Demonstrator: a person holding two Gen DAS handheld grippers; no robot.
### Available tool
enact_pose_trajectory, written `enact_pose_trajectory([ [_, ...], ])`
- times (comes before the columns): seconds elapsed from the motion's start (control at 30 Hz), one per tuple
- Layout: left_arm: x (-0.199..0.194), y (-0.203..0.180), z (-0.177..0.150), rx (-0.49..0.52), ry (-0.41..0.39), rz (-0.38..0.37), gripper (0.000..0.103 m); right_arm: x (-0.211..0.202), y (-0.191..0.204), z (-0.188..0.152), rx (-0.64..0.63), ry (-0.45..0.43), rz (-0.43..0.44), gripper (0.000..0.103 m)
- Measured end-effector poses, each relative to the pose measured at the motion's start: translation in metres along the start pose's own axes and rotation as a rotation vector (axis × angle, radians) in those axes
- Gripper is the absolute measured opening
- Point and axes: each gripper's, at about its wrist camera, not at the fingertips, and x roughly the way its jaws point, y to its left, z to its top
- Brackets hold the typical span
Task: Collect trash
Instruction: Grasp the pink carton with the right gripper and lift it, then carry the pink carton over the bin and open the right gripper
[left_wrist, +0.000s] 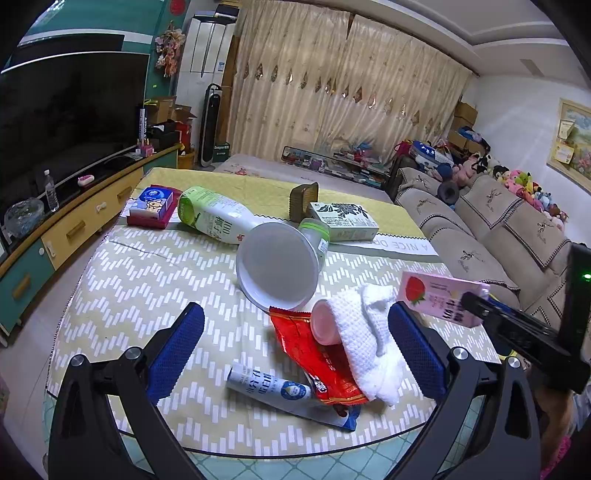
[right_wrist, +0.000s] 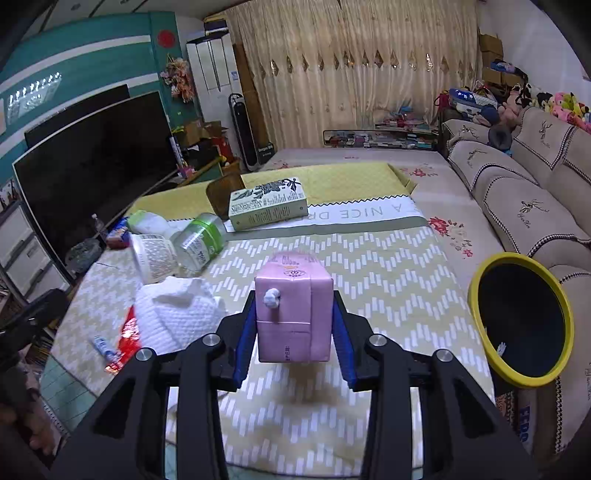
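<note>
Left wrist view: left gripper (left_wrist: 295, 347) hovers with fingers spread wide over the tabletop's near edge, framing the red wrapper (left_wrist: 314, 354) and white towel (left_wrist: 369, 332), likely the next trash.

Right wrist view: right gripper (right_wrist: 293, 332) clamps the pink carton (right_wrist: 293, 314), lifted clear; the yellow-rimmed bin (right_wrist: 480, 317) waits beyond the right edge.

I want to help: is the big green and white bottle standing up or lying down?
Lying down. The bottle rests on its side on the table.

R gripper (right_wrist: 294, 334) clamps pink carton (right_wrist: 293, 314) | yellow-rim bin (right_wrist: 480, 275) to right
</note>
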Motion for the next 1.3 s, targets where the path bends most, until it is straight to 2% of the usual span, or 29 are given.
enact_pose_trajectory([
  [0.43, -0.002, -0.009, -0.001, 0.021, -0.003, 0.002, 0.098, -0.038, -0.034, -0.005, 0.105, -0.055, 0.052, 0.036],
  [0.77, 0.009, -0.024, -0.003, 0.053, 0.022, 0.002, 0.098, -0.061, -0.071, 0.001, 0.175, -0.122, 0.027, 0.036],
  [0.87, 0.012, -0.032, -0.004, 0.074, 0.028, -0.003, 0.098, -0.071, -0.091, 0.004, 0.195, -0.172, -0.062, 0.036],
  [1.03, 0.022, -0.045, -0.007, 0.108, 0.05, -0.012, 0.098, -0.073, -0.145, 0.008, 0.237, -0.225, -0.32, 0.036],
  [1.13, 0.032, -0.054, -0.01, 0.127, 0.08, -0.029, 0.098, -0.056, -0.181, 0.006, 0.252, -0.195, -0.451, 0.036],
  [1.3, 0.049, -0.07, -0.01, 0.168, 0.106, -0.028, 0.098, -0.019, -0.227, -0.002, 0.281, -0.106, -0.521, 0.036],
])
